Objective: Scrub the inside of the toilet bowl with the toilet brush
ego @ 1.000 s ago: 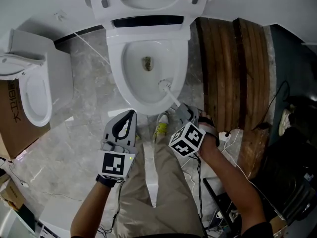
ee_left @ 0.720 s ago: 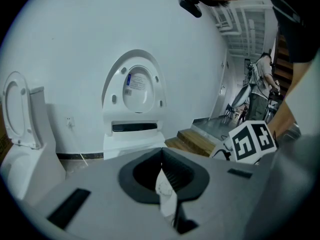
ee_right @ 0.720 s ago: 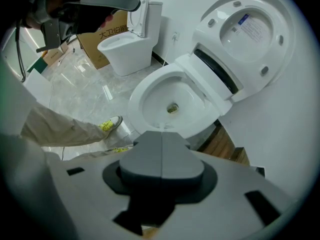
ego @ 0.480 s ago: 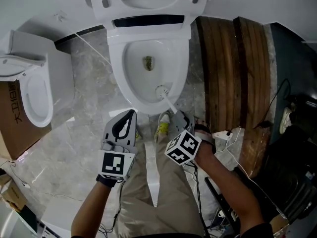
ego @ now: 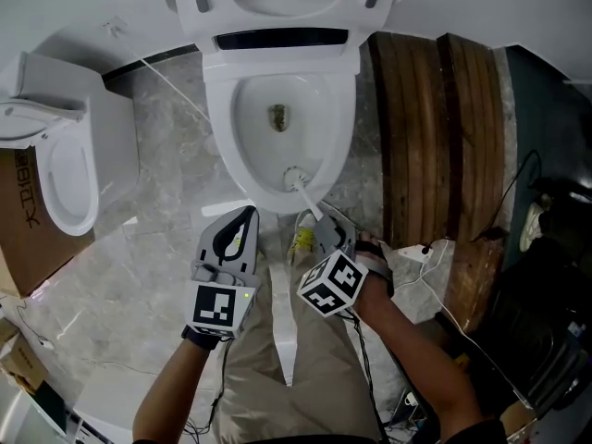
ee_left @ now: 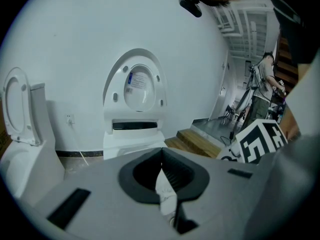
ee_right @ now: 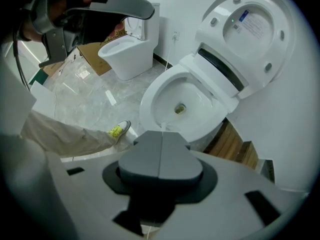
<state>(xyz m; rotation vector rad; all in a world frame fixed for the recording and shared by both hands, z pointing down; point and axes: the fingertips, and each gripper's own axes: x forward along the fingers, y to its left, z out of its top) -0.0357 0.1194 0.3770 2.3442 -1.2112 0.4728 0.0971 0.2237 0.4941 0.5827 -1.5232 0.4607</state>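
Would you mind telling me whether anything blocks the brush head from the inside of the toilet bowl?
Nothing visible does. The seat is raised, and the toilet brush held in the right claw already has its head inside the toilet bowl, at its near wall.

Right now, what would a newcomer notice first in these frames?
The open white toilet bowl sits at top centre of the head view, with the toilet brush head against its near inner wall. The right tool is shut on the brush handle just in front of the bowl, and the left tool hangs shut and empty beside it. A second toilet stands far left, a wooden step at right.
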